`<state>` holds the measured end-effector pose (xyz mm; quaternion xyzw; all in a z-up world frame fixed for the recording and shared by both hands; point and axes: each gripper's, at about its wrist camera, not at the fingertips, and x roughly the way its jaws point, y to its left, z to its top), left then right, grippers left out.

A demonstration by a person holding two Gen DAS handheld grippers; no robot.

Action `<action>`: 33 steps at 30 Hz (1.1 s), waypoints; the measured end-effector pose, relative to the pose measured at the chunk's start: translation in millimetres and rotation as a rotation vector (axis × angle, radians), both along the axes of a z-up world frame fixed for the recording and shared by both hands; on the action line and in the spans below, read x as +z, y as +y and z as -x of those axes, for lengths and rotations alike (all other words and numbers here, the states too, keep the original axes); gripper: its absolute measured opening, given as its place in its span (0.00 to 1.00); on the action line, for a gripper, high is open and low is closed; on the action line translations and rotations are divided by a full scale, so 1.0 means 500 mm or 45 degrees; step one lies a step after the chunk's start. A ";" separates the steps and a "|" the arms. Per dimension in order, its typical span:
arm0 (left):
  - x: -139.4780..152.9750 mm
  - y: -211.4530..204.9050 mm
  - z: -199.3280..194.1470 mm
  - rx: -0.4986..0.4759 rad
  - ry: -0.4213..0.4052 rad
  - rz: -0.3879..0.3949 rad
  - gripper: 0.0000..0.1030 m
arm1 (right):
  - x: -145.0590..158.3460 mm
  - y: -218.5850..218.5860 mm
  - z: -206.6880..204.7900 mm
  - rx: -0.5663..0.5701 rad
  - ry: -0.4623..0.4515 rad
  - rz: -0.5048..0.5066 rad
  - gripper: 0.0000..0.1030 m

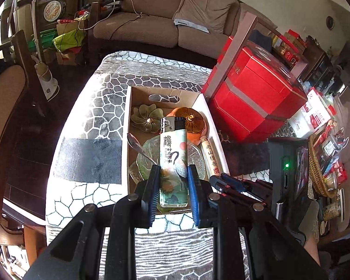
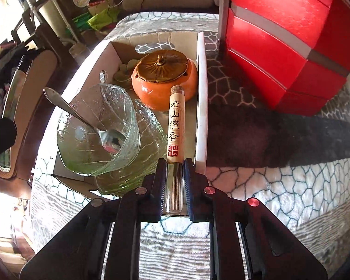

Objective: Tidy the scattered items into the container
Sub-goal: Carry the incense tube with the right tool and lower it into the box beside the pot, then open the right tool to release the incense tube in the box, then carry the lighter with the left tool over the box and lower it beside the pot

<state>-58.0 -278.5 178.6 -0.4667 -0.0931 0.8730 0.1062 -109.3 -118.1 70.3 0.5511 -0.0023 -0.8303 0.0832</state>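
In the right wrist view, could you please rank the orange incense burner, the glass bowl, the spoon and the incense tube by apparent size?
1. glass bowl, though nearness inflates it
2. orange incense burner, farther back; the true order with the bowl is unsure
3. incense tube
4. spoon

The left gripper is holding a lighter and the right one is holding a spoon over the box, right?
Not quite. The right gripper holds the incense tube, as the right wrist view shows; the spoon sits in the glass bowl. The left gripper does hold the lighter.
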 end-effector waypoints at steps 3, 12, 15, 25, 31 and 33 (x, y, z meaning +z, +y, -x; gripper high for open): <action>-0.001 -0.001 0.001 0.001 -0.002 0.002 0.22 | 0.001 -0.014 0.003 0.030 -0.018 -0.054 0.14; -0.003 -0.004 0.016 0.014 -0.024 0.032 0.22 | 0.015 0.023 -0.002 0.010 -0.060 0.075 0.12; -0.003 -0.002 0.022 0.016 -0.028 0.052 0.22 | 0.034 0.034 -0.001 0.011 -0.026 0.109 0.14; 0.001 0.037 0.100 -0.028 -0.069 0.097 0.22 | 0.111 0.056 -0.002 0.150 0.066 0.170 0.16; 0.000 0.044 0.194 -0.050 -0.136 0.047 0.22 | 0.117 0.042 0.039 0.242 0.049 0.164 0.16; -0.001 0.047 0.227 -0.056 -0.152 0.051 0.22 | 0.122 0.037 0.057 0.264 0.056 0.151 0.16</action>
